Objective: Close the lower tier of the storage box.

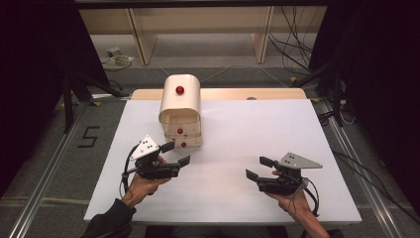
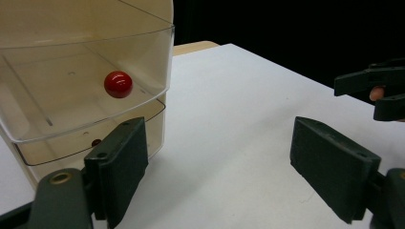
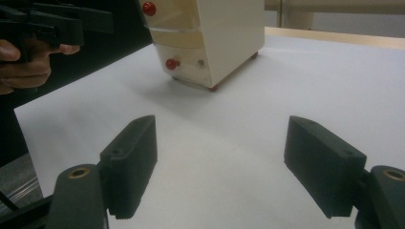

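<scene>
Just beyond left tool (image 1: 179,153), jaws spread empty: drawer cabinet (image 1: 181,109); right tool (image 1: 260,167) spread, well apart.

The right gripper (image 3: 219,167) hovers with jaws wide apart over the white worktop (image 3: 296,90); ahead stands a cream drawer box with red knobs (image 3: 219,38), the left gripper (image 3: 57,21) beyond-left.

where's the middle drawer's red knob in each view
high view: middle drawer's red knob on the cabinet front, above centre, left of middle.
left gripper view: upper left, on the clear drawer front.
right gripper view: top edge, left of centre.
Shared landmark: the cream cabinet.
</scene>
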